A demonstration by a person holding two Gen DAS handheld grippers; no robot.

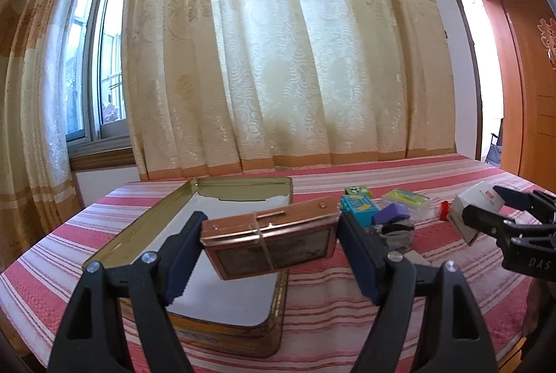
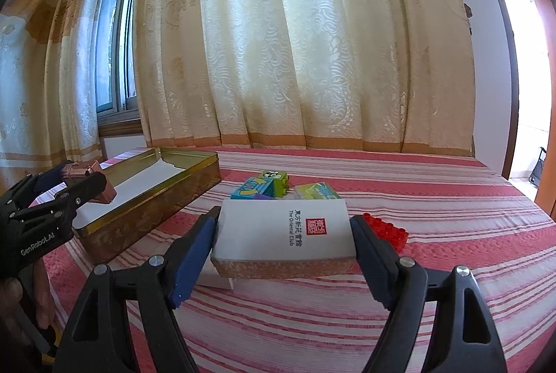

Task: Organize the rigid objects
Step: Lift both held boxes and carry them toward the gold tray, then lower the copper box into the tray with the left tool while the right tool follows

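My left gripper (image 1: 269,241) is shut on a copper-coloured metal case (image 1: 267,239) and holds it tilted above the open gold tin (image 1: 139,227), which is lined with white paper. My right gripper (image 2: 283,246) is shut on a white box with a red seal and a patterned base (image 2: 283,234), held above the striped cloth. In the left wrist view the right gripper (image 1: 486,211) with the white box (image 1: 472,209) is at the far right. In the right wrist view the left gripper (image 2: 87,185) holds the case (image 2: 92,180) over the tin (image 2: 156,199).
Loose items lie on the red striped cloth (image 2: 417,192): a teal printed block (image 2: 252,187), a green block (image 2: 274,176), a green-and-yellow box (image 2: 318,191), a purple piece (image 1: 392,212), a red studded brick (image 2: 387,230). A white flat item (image 2: 217,279) lies under the held box. Curtains hang behind.
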